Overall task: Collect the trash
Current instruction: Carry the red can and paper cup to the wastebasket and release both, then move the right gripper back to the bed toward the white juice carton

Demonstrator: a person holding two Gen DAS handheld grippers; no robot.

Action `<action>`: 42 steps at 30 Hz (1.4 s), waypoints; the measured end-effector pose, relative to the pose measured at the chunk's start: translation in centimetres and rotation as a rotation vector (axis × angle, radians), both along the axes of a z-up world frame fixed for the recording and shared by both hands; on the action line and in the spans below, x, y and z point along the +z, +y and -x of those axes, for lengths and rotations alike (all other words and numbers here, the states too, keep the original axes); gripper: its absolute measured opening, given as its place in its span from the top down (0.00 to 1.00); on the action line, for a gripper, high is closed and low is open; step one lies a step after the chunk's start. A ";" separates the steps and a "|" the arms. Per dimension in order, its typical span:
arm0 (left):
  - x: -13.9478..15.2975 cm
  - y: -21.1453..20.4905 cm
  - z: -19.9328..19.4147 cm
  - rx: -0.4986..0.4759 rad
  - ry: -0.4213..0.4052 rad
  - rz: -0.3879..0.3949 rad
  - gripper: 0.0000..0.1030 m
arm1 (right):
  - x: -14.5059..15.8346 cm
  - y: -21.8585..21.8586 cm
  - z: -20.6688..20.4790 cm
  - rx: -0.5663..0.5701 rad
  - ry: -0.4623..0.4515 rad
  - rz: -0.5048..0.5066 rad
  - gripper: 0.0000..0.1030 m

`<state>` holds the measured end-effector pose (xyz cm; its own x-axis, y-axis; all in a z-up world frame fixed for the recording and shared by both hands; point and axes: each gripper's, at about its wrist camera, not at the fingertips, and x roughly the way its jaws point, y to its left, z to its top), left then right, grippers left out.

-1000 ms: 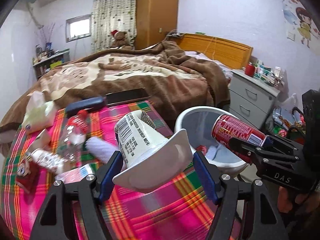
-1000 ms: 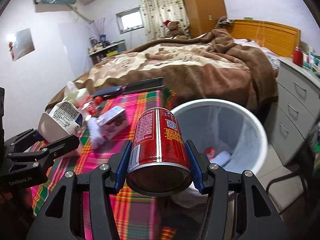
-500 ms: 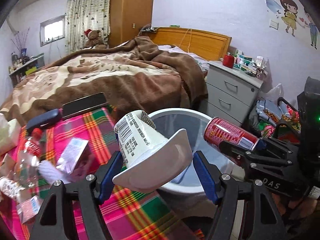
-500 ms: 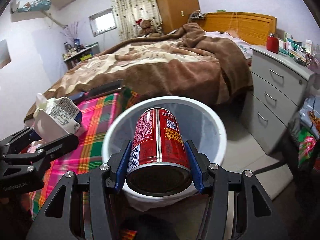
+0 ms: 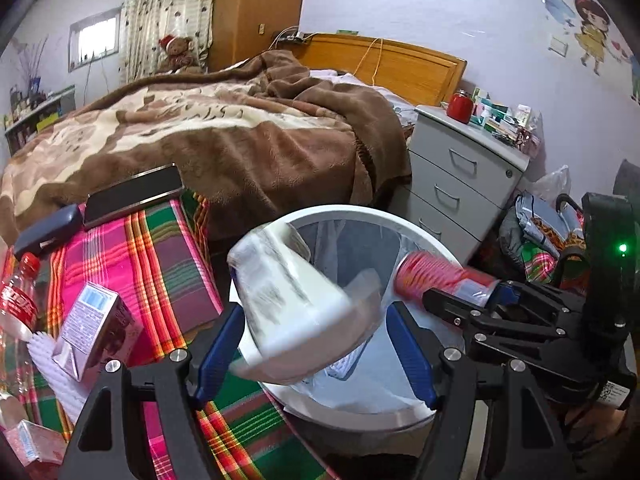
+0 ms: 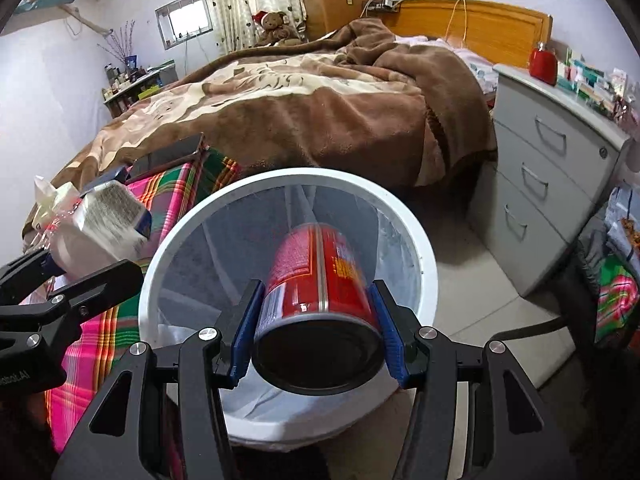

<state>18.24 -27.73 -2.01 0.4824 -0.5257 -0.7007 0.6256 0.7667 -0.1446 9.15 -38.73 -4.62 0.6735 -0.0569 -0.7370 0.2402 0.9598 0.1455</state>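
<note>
Both items hung over the white round lined trash bin [image 6: 424, 280]: we judged our left fingers [image 5: 218, 350] wide (crumpled white paper cup [image 5: 292, 300] slipping free), right fingers [image 6: 390, 340] loosening off the red metal can [image 6: 320, 280]; best release centred over the opening.

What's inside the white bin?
The white bin has a clear bag liner inside. In the left wrist view some pale crumpled trash shows near the bottom. The red can and white cup cover the rest.

The left tool [image 6: 60, 276] reads "AI" (other letters cut off).
</note>
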 end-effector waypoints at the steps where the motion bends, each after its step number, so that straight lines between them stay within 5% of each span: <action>1: 0.0 0.1 -0.1 -0.002 -0.001 0.003 0.29 | 0.0 -0.2 0.1 -0.009 -0.002 -0.004 0.46; 4: 0.1 0.3 0.1 0.004 -0.015 0.002 0.22 | 0.2 -0.3 0.5 -0.026 -0.006 -0.007 0.41; 15: 1.4 3.0 1.8 0.040 -0.038 0.014 0.22 | 1.4 0.4 1.7 -0.019 -0.042 -0.013 0.40; 42: 3.6 18.4 5.7 0.297 -0.134 0.028 0.22 | 3.4 9.4 1.0 0.148 -0.125 -0.014 0.40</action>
<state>12.50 -9.34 1.64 0.7042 -0.3661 -0.6084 0.3900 0.9154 -0.0995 8.16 -29.35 -1.26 0.7599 0.0590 -0.6473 0.0760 0.9810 0.1787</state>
